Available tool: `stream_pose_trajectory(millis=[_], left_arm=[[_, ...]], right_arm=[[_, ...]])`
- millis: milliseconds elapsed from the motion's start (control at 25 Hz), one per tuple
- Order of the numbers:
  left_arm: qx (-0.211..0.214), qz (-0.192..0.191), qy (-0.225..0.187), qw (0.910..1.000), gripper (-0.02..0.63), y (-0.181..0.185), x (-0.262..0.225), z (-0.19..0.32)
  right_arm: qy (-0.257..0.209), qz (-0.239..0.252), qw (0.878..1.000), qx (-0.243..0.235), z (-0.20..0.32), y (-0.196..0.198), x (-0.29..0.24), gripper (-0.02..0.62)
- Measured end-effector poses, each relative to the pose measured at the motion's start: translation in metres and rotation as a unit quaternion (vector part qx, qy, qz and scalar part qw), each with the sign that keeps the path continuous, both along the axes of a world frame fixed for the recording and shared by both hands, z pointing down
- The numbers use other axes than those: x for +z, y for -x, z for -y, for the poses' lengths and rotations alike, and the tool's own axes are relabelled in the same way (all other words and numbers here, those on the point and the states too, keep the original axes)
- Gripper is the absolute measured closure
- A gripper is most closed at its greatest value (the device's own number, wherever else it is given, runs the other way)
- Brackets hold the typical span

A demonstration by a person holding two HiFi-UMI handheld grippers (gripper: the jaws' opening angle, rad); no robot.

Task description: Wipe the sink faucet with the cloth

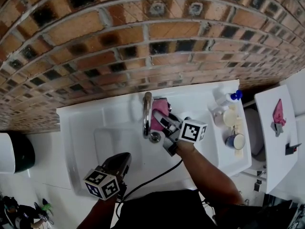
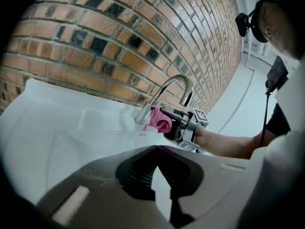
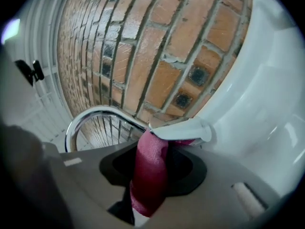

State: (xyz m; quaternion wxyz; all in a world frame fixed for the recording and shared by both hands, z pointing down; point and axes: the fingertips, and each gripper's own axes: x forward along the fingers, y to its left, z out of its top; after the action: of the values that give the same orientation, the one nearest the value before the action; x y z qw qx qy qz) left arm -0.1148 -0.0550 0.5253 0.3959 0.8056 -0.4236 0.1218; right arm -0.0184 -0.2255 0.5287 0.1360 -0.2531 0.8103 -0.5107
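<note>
A chrome curved faucet (image 1: 147,112) stands at the back of the white sink (image 1: 86,116). My right gripper (image 1: 164,121) is shut on a pink cloth (image 1: 158,110) and holds it against the faucet's right side. In the right gripper view the cloth (image 3: 150,175) hangs folded between the jaws, with the faucet arch (image 3: 90,116) just beyond. My left gripper (image 1: 125,157) hovers over the basin's front part, apart from the faucet. Its jaws meet at the tips with nothing between them (image 2: 157,149). From there I see the faucet (image 2: 174,82) and the cloth (image 2: 158,119).
A brick wall (image 1: 119,42) rises right behind the sink. A blue-capped bottle (image 1: 232,97) and cups (image 1: 234,140) crowd the sink's right deck. A white surface (image 1: 279,147) at the far right carries another pink item (image 1: 278,113). A dark bin (image 1: 19,151) sits at the left.
</note>
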Motion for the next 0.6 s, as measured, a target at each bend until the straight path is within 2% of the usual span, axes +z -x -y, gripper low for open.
stream_pose_trajectory(millis=[120, 200, 280, 440, 600], left_arm=[[0.001, 0.0, 0.003, 1.0, 0.6, 0.0, 0.003, 0.0], [0.0, -0.001, 0.003, 1.0, 0.6, 0.0, 0.004, 0.0], [-0.002, -0.004, 0.004, 1.0, 0.6, -0.001, 0.004, 0.0], [-0.001, -0.004, 0.006, 1.0, 0.6, -0.002, 0.004, 0.0], [-0.002, -0.002, 0.007, 1.0, 0.6, 0.001, 0.004, 0.0]], right_arm=[[-0.058, -0.068, 0.995, -0.035, -0.012, 0.005, 0.002, 0.449], [-0.064, -0.087, 0.993, -0.053, -0.023, 0.008, 0.012, 0.449], [-0.032, -0.089, 0.994, -0.06, -0.035, 0.01, 0.032, 0.449], [0.064, -0.082, 0.993, -0.064, -0.047, 0.016, 0.077, 0.449], [0.116, -0.058, 0.99, -0.06, -0.035, 0.023, 0.093, 0.449]])
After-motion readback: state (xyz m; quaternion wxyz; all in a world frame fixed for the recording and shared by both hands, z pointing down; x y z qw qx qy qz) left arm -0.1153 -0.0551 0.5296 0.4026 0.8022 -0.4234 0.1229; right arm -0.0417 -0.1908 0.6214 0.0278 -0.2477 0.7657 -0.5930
